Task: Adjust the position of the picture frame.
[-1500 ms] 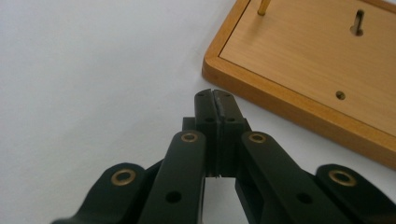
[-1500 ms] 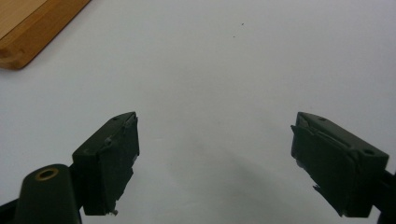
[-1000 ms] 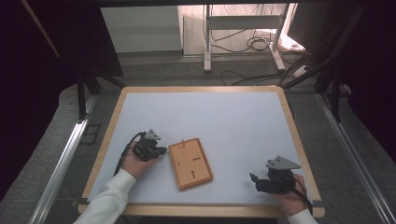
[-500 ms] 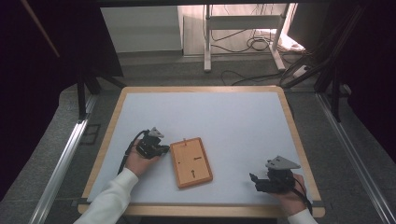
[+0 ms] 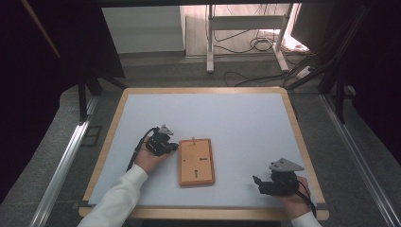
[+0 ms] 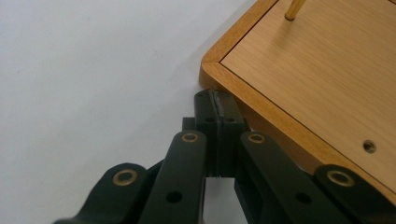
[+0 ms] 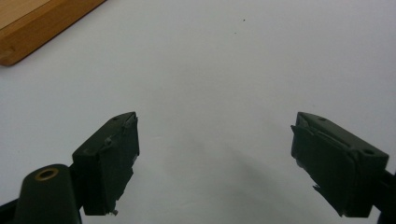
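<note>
A flat wooden board (image 5: 196,161) with a raised rim lies near the middle of the white table top; a thin brass peg (image 6: 294,9) stands near one end of it. My left gripper (image 5: 171,147) is shut with nothing between its jaws, its tips touching the board's (image 6: 308,70) left edge close to a corner. My right gripper (image 5: 258,184) rests open near the table's front right, pointing left toward the board (image 7: 37,28), well apart from it. In the right gripper view its fingertips (image 7: 116,154) stand wide over bare white surface.
The white table top (image 5: 236,123) has a wooden border (image 5: 203,90). Metal rails (image 5: 61,161) run along both sides on the floor. A stand's legs (image 5: 210,42) and cables (image 5: 257,45) lie beyond the far edge.
My left gripper has edged right and come up against the board's left edge. The right gripper has stayed put.
</note>
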